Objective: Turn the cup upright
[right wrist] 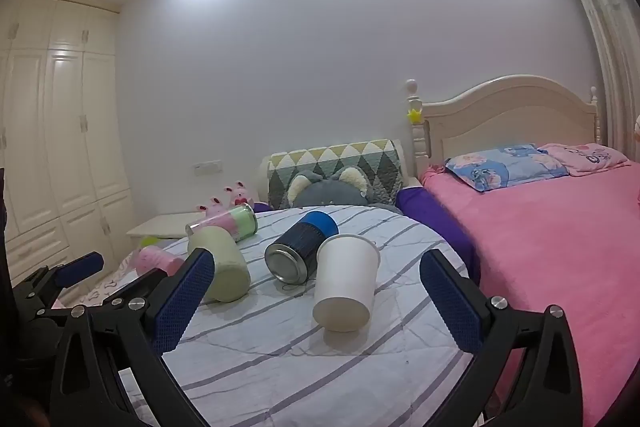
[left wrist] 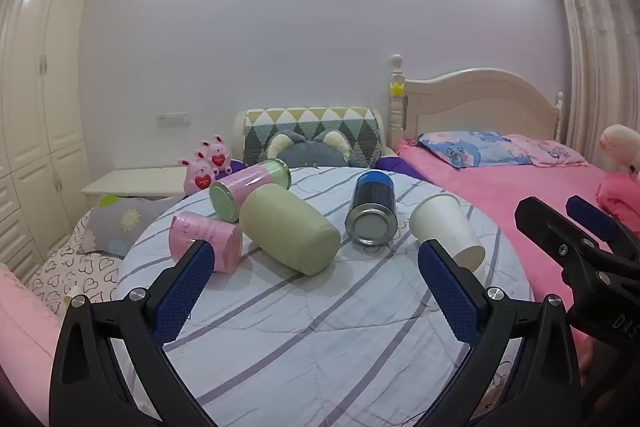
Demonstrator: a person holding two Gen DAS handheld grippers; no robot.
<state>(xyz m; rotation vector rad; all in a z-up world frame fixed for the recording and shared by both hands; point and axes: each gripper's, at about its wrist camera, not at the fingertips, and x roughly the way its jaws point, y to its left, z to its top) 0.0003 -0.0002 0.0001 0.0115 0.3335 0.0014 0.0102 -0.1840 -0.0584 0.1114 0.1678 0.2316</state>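
A white paper cup (right wrist: 346, 281) lies on its side on the round table with a striped cloth (right wrist: 280, 347), its base toward the right wrist camera. It also shows in the left wrist view (left wrist: 446, 231), right of the cans. My right gripper (right wrist: 316, 303) is open and empty, its blue pads (right wrist: 184, 303) on either side of the cup, a little short of it. My left gripper (left wrist: 316, 287) is open and empty over the table's near part. The right gripper (left wrist: 568, 223) shows at the right edge of the left wrist view.
Lying on the table are a dark can with a blue cap (left wrist: 372, 211), an olive-green cylinder (left wrist: 290, 227), a pink and green can (left wrist: 250, 191) and a pink roll (left wrist: 206, 241). A pink bed (right wrist: 560, 247) is on the right; wardrobes (right wrist: 60, 147) stand left.
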